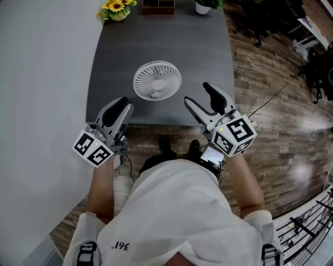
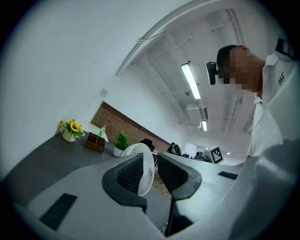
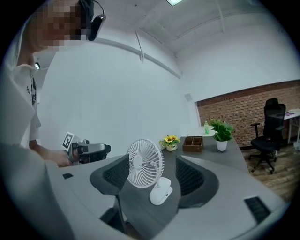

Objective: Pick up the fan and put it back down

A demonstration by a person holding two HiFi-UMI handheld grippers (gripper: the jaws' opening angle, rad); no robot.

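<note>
Fan: one, standing mid-frame on one table. Two grippers below it: left gripper fingers narrowly apart, right gripper fingers wide apart, both holding nothing.

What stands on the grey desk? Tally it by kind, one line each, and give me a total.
Fan: 1
Potted plants, namely sunflowers and green plant: 2
Wooden box: 1
Green bottle, at the far end: 1
Total: 5

small white fan stands upright on dark grey desk.
</note>
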